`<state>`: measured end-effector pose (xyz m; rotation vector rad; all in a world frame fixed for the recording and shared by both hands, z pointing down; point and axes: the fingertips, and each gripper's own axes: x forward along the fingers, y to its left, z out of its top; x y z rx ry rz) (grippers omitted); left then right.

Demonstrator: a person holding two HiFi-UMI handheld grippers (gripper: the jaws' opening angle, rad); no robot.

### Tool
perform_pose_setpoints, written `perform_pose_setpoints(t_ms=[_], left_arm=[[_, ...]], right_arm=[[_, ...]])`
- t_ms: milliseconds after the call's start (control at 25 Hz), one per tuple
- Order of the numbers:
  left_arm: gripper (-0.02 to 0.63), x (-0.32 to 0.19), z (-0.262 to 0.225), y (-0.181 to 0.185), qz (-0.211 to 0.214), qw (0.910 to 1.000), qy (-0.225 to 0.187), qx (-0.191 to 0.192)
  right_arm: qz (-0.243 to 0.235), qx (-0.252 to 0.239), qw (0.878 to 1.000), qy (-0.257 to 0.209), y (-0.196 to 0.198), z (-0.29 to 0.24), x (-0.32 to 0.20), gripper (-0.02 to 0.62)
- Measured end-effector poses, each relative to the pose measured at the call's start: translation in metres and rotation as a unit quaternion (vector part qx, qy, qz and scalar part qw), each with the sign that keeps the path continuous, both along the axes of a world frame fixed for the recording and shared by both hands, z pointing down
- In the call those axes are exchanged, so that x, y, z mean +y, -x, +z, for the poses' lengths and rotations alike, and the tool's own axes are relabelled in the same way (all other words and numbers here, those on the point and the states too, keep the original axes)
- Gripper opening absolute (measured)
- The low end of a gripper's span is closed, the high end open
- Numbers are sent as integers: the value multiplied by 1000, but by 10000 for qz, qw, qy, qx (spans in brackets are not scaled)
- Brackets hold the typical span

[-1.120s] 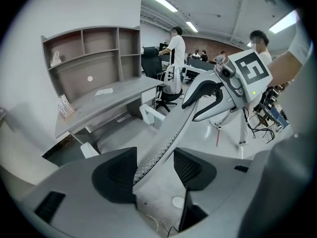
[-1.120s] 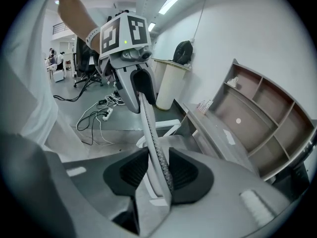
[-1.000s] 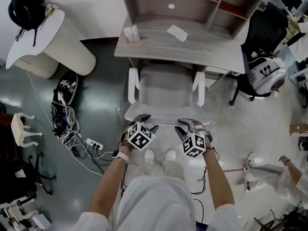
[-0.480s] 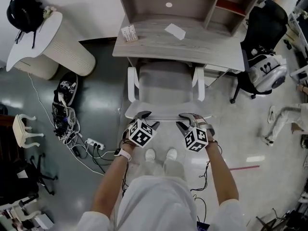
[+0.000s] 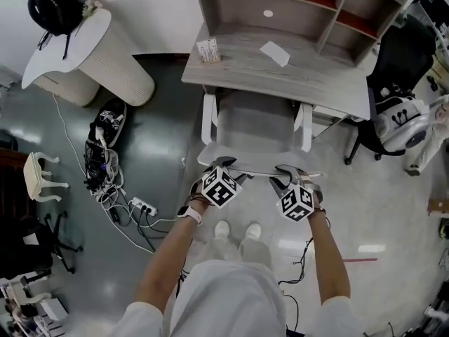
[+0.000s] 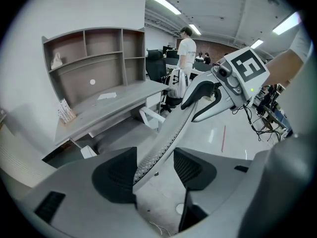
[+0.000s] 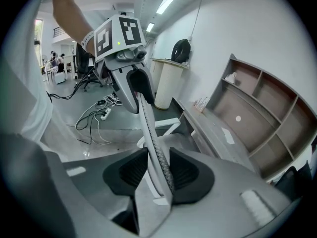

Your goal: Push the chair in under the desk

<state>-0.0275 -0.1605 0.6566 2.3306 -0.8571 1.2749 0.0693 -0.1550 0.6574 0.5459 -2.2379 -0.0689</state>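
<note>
A grey chair with white armrests (image 5: 256, 128) stands with its seat partly under the grey desk (image 5: 280, 72). Both grippers hold the top edge of its mesh backrest (image 5: 256, 173). My left gripper (image 5: 226, 166) is shut on the left part of that edge, which runs between the pads in the left gripper view as a thin mesh strip (image 6: 168, 138). My right gripper (image 5: 284, 175) grips the right part. Its jaws have just been opening a little, with the backrest (image 7: 151, 143) still pinched between the pads (image 7: 183, 170).
A card holder (image 5: 208, 50) and a paper (image 5: 275, 53) lie on the desk, under a shelf unit. A white curved stand (image 5: 105, 55) and a tangle of cables with a power strip (image 5: 112, 181) are at the left. A black office chair (image 5: 414, 62) stands right of the desk.
Both grippers have moved forward toward the desk with the backrest in them. The chair's seat has gone further under the desk.
</note>
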Motion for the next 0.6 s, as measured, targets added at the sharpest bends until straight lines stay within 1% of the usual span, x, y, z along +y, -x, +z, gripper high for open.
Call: perform_pose_setpoints(t_ms=[440,600], left_arm=[[233,-37,0,10,102,9999,-101,32],[233,-55,0,12,123,9998,-142,29]], right_arm=[[242,-45,9997,-12,9,0,-36,153],[379,-97,9992,-80,12,0,-55,157]])
